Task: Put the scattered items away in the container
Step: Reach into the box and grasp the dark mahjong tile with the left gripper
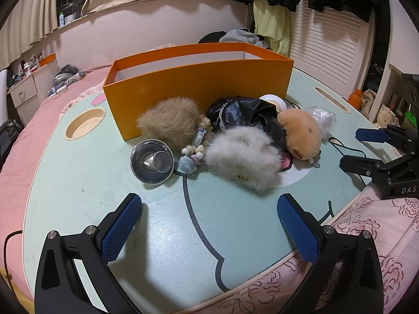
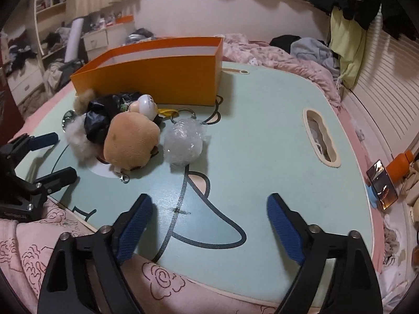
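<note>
An orange box [image 1: 199,83] stands on the pale green lap table [image 1: 167,225]; it also shows in the right wrist view [image 2: 157,76]. In front of it lie a brown fur puff [image 1: 170,121], a bead string [image 1: 196,144], a glass bowl [image 1: 152,161], a white fur clip [image 1: 243,157], a black bag [image 1: 246,112], a tan plush [image 1: 299,130] [image 2: 129,140] and a bubble-wrap ball [image 2: 184,141]. My left gripper [image 1: 209,204] is open and empty, short of the pile. My right gripper [image 2: 209,204] is open and empty over bare table, and shows in the left view [image 1: 353,147].
The table rests on a pink bed. It has a round cup hole [image 1: 85,127] at left and a slot [image 2: 320,138] at right. An orange bottle [image 2: 399,164] and a phone [image 2: 382,184] lie off the right edge. Clothes hang behind.
</note>
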A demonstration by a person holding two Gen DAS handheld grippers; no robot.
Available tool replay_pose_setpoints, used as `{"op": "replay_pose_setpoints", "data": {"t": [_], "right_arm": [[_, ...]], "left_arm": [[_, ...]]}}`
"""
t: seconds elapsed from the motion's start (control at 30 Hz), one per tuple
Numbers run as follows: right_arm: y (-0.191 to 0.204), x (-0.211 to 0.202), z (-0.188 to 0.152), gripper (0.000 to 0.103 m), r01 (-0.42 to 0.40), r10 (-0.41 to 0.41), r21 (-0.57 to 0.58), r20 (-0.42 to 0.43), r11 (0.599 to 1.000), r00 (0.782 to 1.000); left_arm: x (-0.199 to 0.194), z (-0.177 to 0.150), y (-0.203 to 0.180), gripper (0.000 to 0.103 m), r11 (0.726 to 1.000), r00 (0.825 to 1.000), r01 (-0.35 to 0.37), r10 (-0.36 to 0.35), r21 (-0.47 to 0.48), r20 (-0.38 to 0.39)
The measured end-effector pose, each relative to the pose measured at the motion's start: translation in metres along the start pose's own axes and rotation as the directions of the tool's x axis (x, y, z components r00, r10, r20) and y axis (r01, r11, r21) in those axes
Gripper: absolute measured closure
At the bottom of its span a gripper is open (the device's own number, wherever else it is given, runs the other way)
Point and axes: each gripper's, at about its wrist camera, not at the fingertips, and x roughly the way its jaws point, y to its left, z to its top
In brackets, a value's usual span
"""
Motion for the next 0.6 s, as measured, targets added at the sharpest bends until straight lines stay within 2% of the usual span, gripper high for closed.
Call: {"op": "replay_pose_setpoints", "data": {"t": [0.17, 0.2, 0.27, 0.33, 0.4, 0.43, 0.5, 0.6], "right_arm": [[-0.003, 0.001, 0.000, 0.004, 0.002, -0.002, 0.003, 0.000, 1.000, 1.000], [-0.002, 0.001, 0.000, 0.004, 0.002, -0.002, 0.003, -0.001, 1.000, 1.000], [-0.003, 0.002, 0.000, 0.003, 0.002, -0.002, 0.003, 0.000, 1.000, 1.000], [-0.002, 0.001, -0.001, 0.003, 0.003, -0.003, 0.002, 0.000, 1.000, 1.000], [-0.001, 0.001, 0.000, 0.002, 0.001, -0.001, 0.000, 0.002, 1.000, 1.000], [-0.001, 0.001, 0.000, 0.002, 0.000, 0.000, 0.000, 0.003, 1.000, 1.000], [-0.001, 0.000, -0.001, 0.002, -0.001, 0.001, 0.000, 0.005, 1.000, 1.000], [0.000, 0.000, -0.001, 0.002, -0.002, 0.002, 0.000, 0.008, 1.000, 1.000]], "left_arm": [[-0.003, 0.006, 0.001, 0.001, 1.000, 1.000, -0.019, 0.019, 0.000, -0.023], [-0.009, 0.011, 0.001, 0.001, 1.000, 1.000, -0.005, 0.005, 0.001, -0.018], [-0.029, 0.031, 0.002, 0.001, 0.998, 0.998, 0.058, -0.058, -0.020, 0.017], [-0.049, 0.065, 0.005, 0.001, 0.988, 0.988, 0.147, -0.144, -0.048, 0.047], [-0.053, 0.107, 0.005, 0.001, 0.978, 0.980, 0.198, -0.196, -0.070, 0.031], [-0.049, 0.125, 0.004, 0.001, 0.974, 0.977, 0.211, -0.212, -0.076, 0.003], [-0.024, 0.160, 0.000, 0.001, 0.968, 0.965, 0.236, -0.244, -0.081, -0.100], [0.036, 0.196, -0.006, 0.001, 0.967, 0.919, 0.229, -0.252, -0.110, -0.303]]}}
